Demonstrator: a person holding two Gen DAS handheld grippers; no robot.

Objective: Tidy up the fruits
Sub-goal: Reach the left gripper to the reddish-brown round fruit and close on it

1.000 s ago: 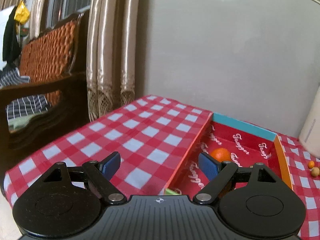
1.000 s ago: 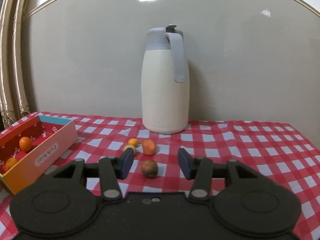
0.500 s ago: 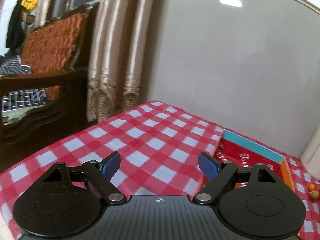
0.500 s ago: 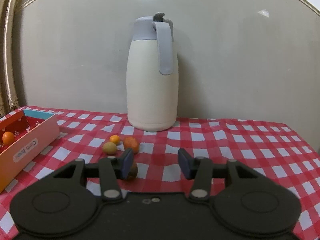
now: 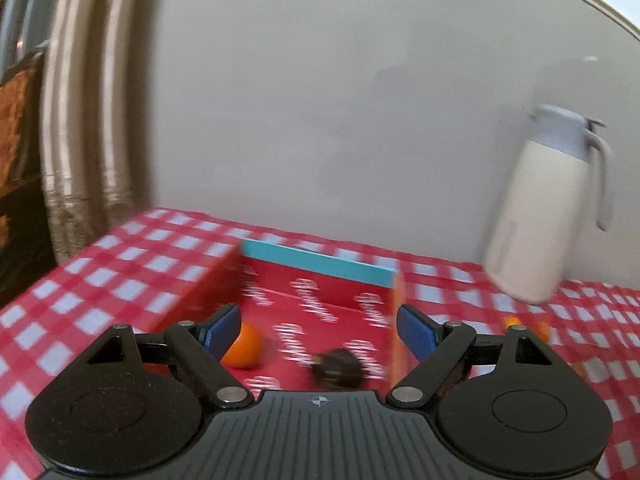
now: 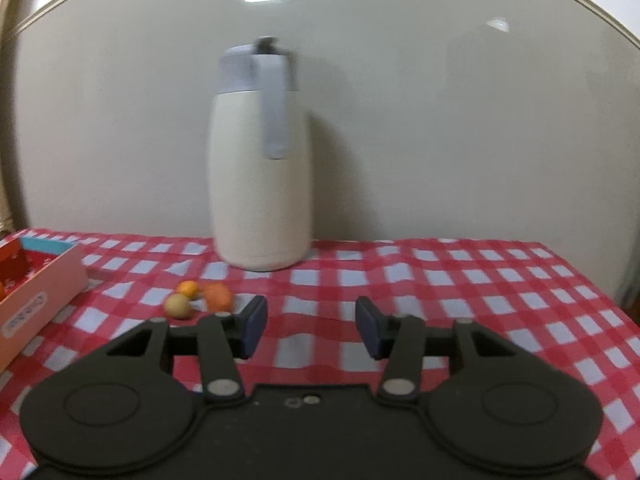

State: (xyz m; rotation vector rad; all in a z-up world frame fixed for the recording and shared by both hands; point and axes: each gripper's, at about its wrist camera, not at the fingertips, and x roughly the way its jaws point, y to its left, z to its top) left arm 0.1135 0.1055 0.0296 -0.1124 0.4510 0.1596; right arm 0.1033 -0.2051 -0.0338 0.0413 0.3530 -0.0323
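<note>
Your left gripper [image 5: 318, 330] hangs over the near end of the box [image 5: 320, 266] with its jaws spread wide and nothing between them; the left wrist view is smeared with blur, so fine detail there is hard to read. Inside the box, on its red printed floor, an orange fruit [image 5: 242, 346] lies just beside your left finger pad [image 5: 222, 330], near the box's left wall, and a dark brown fruit [image 5: 336, 368] lies nearer the right wall, close to the box's near end. The box's far wall is turquoise and its right wall orange. Your right gripper [image 6: 310, 326] is also spread, empty, held above the checked tablecloth [image 6: 460, 280] toward its near edge. Just ahead and to the left of its left finger, three small fruits sit bunched on the cloth: a yellowish round fruit [image 6: 177, 306], a small orange fruit [image 6: 187, 288] behind it, and an orange oblong fruit [image 6: 218, 295] to their right; whether they touch one another you cannot tell. A cream thermos jug [image 6: 262, 184] with a grey lid and handle stands upright near the table's far edge, against the wall. In the right wrist view the box shows at the left edge of the table, well apart from the three loose fruits.
</note>
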